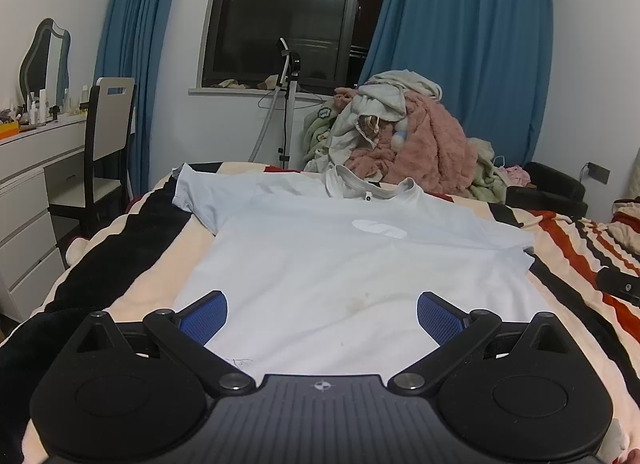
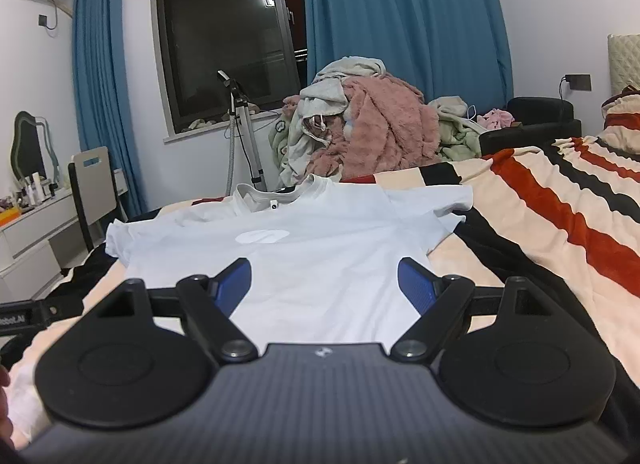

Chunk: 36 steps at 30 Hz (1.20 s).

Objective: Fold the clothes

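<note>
Both grippers, left [image 1: 322,314] and right [image 2: 324,284], hang unclenched, nothing grasped, over the tee [image 1: 320,264] hem. Best pinch a sleeve ahead, fold inward, keep cloth flat.

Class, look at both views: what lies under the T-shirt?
The T-shirt lies flat on a striped blanket, which shows around its edges. What the shirt covers, and what is beneath the blanket, cannot be seen.
</note>
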Each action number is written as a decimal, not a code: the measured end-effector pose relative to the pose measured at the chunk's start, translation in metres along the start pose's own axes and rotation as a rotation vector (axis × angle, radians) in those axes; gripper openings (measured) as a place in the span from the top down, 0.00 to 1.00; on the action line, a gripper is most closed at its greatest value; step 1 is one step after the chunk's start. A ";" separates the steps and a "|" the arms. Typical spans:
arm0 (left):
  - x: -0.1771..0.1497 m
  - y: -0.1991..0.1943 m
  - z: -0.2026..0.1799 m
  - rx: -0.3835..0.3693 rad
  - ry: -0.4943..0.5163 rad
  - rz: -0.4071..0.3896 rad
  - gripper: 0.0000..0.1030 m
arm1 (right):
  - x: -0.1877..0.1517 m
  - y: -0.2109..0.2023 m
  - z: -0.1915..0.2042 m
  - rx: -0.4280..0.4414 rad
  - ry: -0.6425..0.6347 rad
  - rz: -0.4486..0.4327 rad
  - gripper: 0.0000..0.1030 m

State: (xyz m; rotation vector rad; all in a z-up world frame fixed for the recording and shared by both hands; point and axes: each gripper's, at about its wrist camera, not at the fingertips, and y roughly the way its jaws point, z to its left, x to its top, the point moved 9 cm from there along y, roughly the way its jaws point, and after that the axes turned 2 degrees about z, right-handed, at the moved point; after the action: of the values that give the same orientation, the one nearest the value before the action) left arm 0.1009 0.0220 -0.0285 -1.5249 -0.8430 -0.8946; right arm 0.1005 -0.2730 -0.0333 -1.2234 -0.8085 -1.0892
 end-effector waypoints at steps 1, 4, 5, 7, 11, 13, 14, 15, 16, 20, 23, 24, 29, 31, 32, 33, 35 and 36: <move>0.000 0.000 0.000 0.000 0.002 0.000 0.01 | 0.000 0.000 0.000 0.000 0.002 0.000 0.21; -0.001 0.000 -0.001 -0.003 0.002 0.003 0.01 | 0.000 0.000 -0.001 -0.001 0.008 -0.001 0.21; -0.001 0.001 -0.001 -0.004 0.002 0.005 0.01 | 0.000 0.000 -0.001 0.000 0.011 0.001 0.21; -0.002 0.002 -0.001 -0.006 0.001 0.009 0.01 | 0.000 0.002 -0.003 0.003 0.023 0.005 0.21; -0.003 0.004 -0.003 -0.006 0.005 0.015 0.01 | -0.001 0.004 -0.005 0.013 0.045 0.014 0.21; -0.004 0.005 -0.003 -0.006 0.006 0.017 0.01 | -0.001 0.005 -0.005 0.010 0.045 0.015 0.21; -0.004 0.005 -0.003 -0.006 0.006 0.018 0.01 | -0.001 0.005 -0.005 0.011 0.046 0.016 0.21; -0.004 0.005 -0.004 -0.005 0.006 0.018 0.01 | -0.001 0.006 -0.006 0.012 0.047 0.017 0.21; -0.004 0.005 -0.004 -0.002 0.005 0.018 0.01 | -0.001 0.006 -0.006 0.012 0.050 0.018 0.21; -0.006 0.007 -0.002 0.008 0.000 0.022 0.01 | -0.002 0.010 -0.007 0.016 0.072 0.025 0.21; -0.009 0.013 0.000 0.014 -0.006 0.039 0.01 | -0.002 0.013 -0.009 0.019 0.090 0.033 0.21; -0.010 0.014 0.000 0.015 -0.007 0.043 0.01 | -0.002 0.014 -0.010 0.019 0.094 0.034 0.21; -0.013 0.021 0.000 0.025 -0.009 0.049 0.01 | 0.000 0.021 -0.016 0.021 0.125 0.039 0.21; -0.015 0.023 -0.001 0.027 -0.010 0.055 0.01 | 0.003 0.029 -0.020 0.022 0.151 0.036 0.21; -0.015 0.024 -0.001 0.030 -0.009 0.058 0.01 | 0.005 0.035 -0.023 0.022 0.167 0.037 0.21; -0.016 0.025 -0.001 0.034 -0.009 0.061 0.01 | 0.008 0.040 -0.027 0.023 0.188 0.038 0.21; -0.018 0.027 -0.001 0.037 -0.007 0.064 0.01 | 0.013 0.053 -0.035 0.021 0.228 0.036 0.21; -0.018 0.028 -0.001 0.039 -0.005 0.064 0.01 | 0.015 0.059 -0.040 0.014 0.238 0.034 0.21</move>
State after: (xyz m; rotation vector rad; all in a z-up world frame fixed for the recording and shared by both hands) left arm 0.1175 0.0167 -0.0574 -1.5125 -0.8066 -0.8227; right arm 0.1583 -0.3151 -0.0462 -1.0679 -0.6102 -1.1739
